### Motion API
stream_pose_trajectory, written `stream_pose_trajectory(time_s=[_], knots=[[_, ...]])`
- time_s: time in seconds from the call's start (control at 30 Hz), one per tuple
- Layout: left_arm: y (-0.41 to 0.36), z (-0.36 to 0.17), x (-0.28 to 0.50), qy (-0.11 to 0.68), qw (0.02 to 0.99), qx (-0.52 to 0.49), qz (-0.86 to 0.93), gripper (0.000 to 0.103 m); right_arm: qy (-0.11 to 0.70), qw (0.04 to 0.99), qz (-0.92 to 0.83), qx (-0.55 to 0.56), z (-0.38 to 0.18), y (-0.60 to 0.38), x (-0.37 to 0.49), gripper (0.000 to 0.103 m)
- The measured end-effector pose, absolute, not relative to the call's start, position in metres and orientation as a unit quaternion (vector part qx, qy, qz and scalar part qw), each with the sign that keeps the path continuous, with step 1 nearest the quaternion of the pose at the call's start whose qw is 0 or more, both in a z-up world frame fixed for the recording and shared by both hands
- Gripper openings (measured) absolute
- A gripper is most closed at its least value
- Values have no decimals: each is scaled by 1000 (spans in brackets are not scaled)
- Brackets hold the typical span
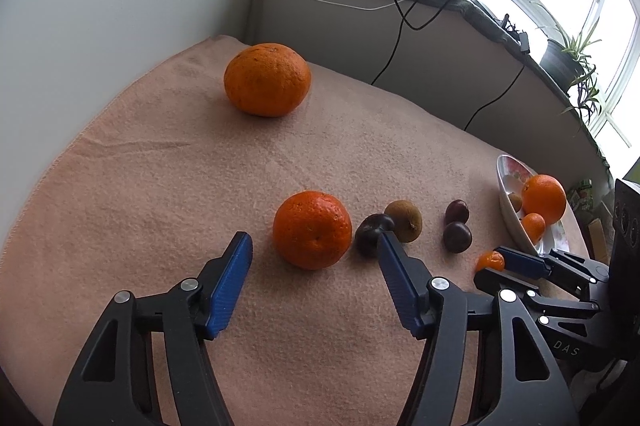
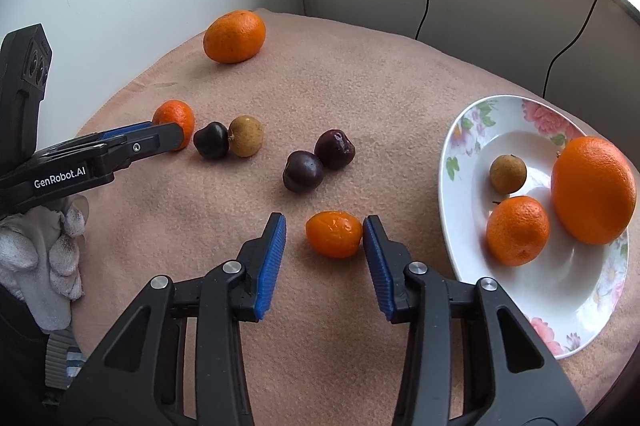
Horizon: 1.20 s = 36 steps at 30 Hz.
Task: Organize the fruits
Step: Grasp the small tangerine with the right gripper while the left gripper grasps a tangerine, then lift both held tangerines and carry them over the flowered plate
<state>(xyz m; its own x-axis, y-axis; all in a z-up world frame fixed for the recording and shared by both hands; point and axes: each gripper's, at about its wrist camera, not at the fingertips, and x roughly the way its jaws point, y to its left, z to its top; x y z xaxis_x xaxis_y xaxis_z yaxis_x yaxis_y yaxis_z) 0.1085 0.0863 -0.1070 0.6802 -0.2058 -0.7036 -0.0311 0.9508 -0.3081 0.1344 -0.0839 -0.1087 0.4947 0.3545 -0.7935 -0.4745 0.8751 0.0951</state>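
Plate fruits (clearer from right wrist)

The plate sits at the counter's right edge, holding three fruits. Left of the plate lies a kumquat, beyond it two plums, far behind a mandarin.

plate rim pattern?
White plate with pink flowers and green leaves around the rim; clearest in the right wrist view.
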Motion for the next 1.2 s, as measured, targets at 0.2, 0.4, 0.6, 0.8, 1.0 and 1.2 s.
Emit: stream_pose_trajectory(time_s=[0.2, 0.4, 0.6, 0.8, 1.0, 1.2], knots=[[87, -111, 113, 401, 902, -153, -50, 58, 441, 863, 231, -85, -110, -81, 135, 33], [87, -113, 116, 404, 900, -157, -50, 43, 442, 863, 229, -82, -111, -82, 137, 31], [87, -112, 113, 400, 902, -155, -51, 40, 439, 864, 232, -81, -109, -82, 135, 30], [88, -109, 110, 395, 904, -156, -49, 39, 433, 867, 235, -78, -104, -84, 130, 30], [88, -99, 104, 384, 909, -155, -52, 39, 425, 871, 238, -71, -96, -88, 124, 30], [81, -88, 98, 372, 914, -151, -63, 39, 415, 875, 240, -63, -86, -97, 116, 30]])
